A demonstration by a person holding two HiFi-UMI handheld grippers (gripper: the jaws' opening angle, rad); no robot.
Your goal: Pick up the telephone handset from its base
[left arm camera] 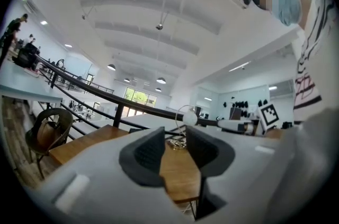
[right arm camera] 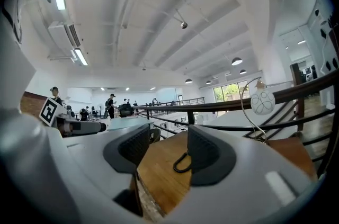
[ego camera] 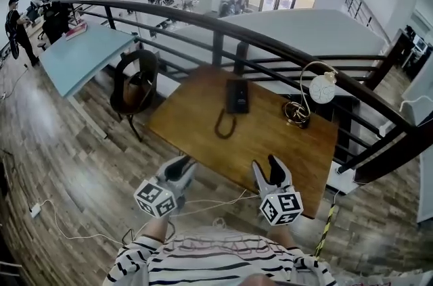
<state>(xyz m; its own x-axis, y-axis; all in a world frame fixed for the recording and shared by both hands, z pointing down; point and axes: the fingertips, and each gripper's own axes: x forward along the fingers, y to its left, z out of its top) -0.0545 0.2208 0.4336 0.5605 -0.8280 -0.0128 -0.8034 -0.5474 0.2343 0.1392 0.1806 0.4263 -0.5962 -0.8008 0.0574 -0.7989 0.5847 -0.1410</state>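
A black telephone point(ego camera: 237, 96) lies near the far edge of the wooden table point(ego camera: 284, 143), with its handset on the base. Its dark cord makes a loop point(ego camera: 224, 124) toward me, and the cord loop point(right arm camera: 183, 163) also shows in the right gripper view. Both grippers hover side by side just short of the table's near edge, well away from the phone. My left gripper point(ego camera: 177, 170) point(left arm camera: 175, 151) is open with only tabletop showing between its pads. My right gripper point(ego camera: 270, 171) point(right arm camera: 169, 151) is open wider, also with nothing in it.
A desk lamp with a white globe point(ego camera: 322, 88) and a coiled base point(ego camera: 296, 113) stands on the table's right side. A dark railing point(ego camera: 270, 48) runs behind the table. A round chair point(ego camera: 133, 85) sits at the left. A white cable point(ego camera: 40, 210) lies on the floor.
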